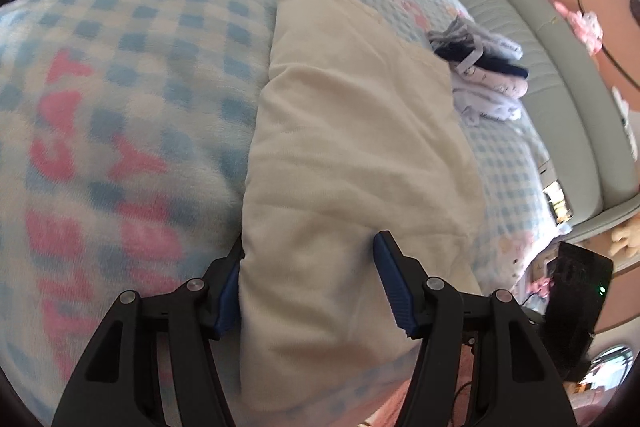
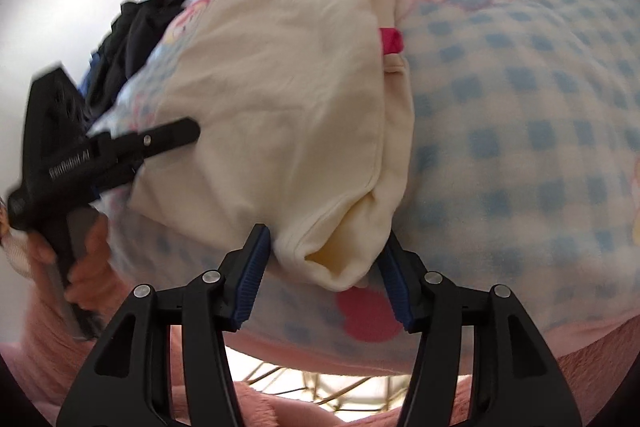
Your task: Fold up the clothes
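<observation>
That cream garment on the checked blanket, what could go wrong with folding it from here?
The cream garment is bunched between the right gripper pads, which look open; lifting now could miss or catch one layer. The left gripper straddles a thick fold edge, so it might drag the checked blanket too. The stacked clothes lie close and could get knocked.

One cream garment, one checked blanket, two clothes piles.

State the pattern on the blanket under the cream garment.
Blue-and-white checks with pink cartoon prints on the blanket; clearest in the left wrist view.
</observation>
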`<state>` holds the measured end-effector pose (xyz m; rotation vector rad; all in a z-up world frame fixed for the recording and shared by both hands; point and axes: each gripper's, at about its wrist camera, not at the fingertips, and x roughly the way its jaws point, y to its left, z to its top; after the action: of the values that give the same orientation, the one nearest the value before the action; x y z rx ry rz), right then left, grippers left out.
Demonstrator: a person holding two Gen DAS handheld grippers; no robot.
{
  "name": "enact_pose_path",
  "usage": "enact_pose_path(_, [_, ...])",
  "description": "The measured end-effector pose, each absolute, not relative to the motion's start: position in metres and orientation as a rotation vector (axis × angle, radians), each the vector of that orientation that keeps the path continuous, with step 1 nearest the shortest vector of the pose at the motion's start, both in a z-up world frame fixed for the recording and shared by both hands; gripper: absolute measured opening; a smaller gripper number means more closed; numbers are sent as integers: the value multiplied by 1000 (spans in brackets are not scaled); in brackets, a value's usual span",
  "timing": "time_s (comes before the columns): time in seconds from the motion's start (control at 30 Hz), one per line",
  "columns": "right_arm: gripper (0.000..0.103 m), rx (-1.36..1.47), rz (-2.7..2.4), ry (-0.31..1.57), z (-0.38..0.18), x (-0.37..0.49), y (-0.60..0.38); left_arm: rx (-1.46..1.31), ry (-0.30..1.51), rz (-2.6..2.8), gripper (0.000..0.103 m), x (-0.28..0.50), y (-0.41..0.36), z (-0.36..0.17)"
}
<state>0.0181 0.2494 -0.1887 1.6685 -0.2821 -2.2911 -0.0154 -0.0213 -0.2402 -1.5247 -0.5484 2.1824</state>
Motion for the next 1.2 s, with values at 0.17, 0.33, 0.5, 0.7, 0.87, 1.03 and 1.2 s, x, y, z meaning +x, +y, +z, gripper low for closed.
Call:
enact_pose_path(0.17, [43, 1662, -2327, -248, -189, 15, 247, -1545, -615, 2244, 39, -7, -17, -236])
enact_pose_path(0.33, [31, 1607, -2388, -165, -178, 19, 242, -1529, -549, 2265, 29, -1, -10, -223])
enact_pose_path(0.5, [28, 1572, -2420, -186, -168, 15, 246, -1551, -496, 2201, 27, 2, -4, -212])
enact_pose_path(0.7, [28, 1539, -2428, -198, -160, 6, 252, -1526, -500, 2166, 26, 14, 10, -203])
enact_pose_path(0.87, [30, 1509, -2422, -223, -147, -2, 249, -1555, -519, 2166, 27, 10, 6, -209])
enact_pose_path(1.03, [40, 1588, -2294, -279, -163, 5, 252, -1595, -631, 2153, 42, 5, -20, -225])
enact_pose_path(1.2, [41, 1652, -2240, -365, -180, 10, 260, -1602, -571, 2175, 44, 8, -23, -231])
